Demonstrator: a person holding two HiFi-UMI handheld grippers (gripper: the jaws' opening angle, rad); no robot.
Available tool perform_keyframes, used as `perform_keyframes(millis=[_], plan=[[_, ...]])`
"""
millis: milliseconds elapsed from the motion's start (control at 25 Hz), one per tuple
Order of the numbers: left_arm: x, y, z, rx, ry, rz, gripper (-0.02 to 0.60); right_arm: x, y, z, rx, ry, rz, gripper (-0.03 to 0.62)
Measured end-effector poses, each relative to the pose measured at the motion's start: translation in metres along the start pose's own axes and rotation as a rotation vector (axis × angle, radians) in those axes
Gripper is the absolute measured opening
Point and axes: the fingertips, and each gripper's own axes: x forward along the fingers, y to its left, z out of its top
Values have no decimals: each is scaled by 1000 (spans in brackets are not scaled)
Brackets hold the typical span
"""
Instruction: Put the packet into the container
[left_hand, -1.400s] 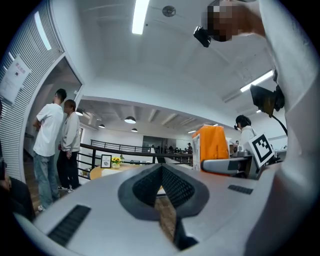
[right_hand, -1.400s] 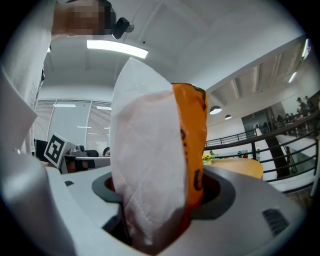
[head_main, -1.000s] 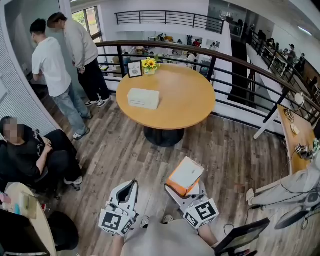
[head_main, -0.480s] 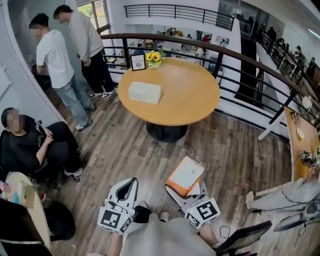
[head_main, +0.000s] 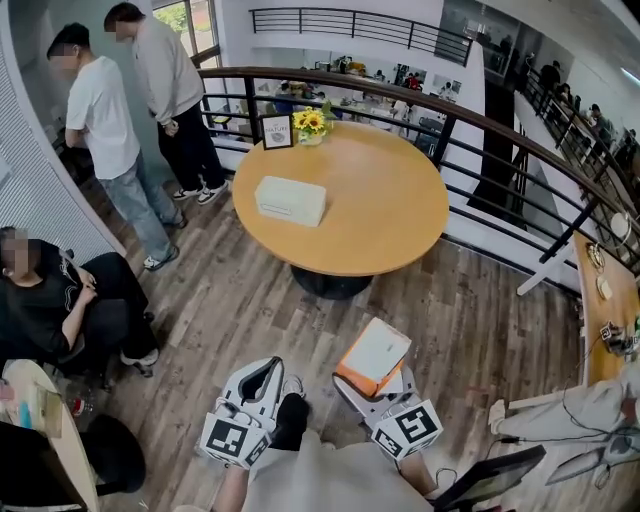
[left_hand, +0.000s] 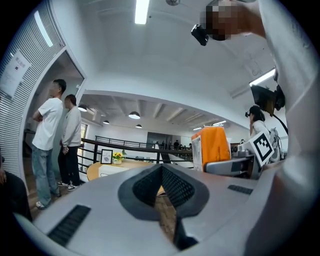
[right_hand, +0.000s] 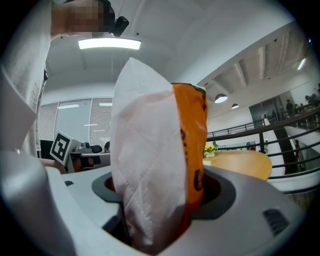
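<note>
The packet (head_main: 373, 354), orange with a white face, stands upright between the jaws of my right gripper (head_main: 376, 379), which is shut on it. It fills the right gripper view as a white quilted side and an orange side (right_hand: 192, 145), pressed by both jaws. My left gripper (head_main: 262, 371) hangs beside it, low in the head view, jaws together and nothing in them. The left gripper view shows its closed fingers (left_hand: 162, 175) and the packet (left_hand: 212, 147) to the right. The container, a white box (head_main: 290, 200), lies on the round wooden table (head_main: 380, 215) well ahead of both grippers.
A vase of yellow flowers (head_main: 311, 125) and a small framed sign (head_main: 277, 131) stand at the table's far edge. A black railing (head_main: 500, 160) curves behind it. Two people (head_main: 110, 110) stand at the left and one (head_main: 50, 310) sits nearer. A desk (head_main: 600, 290) is at the right.
The table and box have shifted a little in the head view as the person steps over the wooden floor. Both grippers keep their places and the packet stays gripped.
</note>
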Motion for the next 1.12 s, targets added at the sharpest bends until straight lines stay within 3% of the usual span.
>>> perform_keyframes(millis=[520, 1120], plan=[[95, 127, 49, 5, -50, -54, 5, 146, -47, 66, -41, -31, -35, 359], [129, 191, 41, -46, -20, -26, 5, 222, -63, 65, -20, 5, -18, 359]])
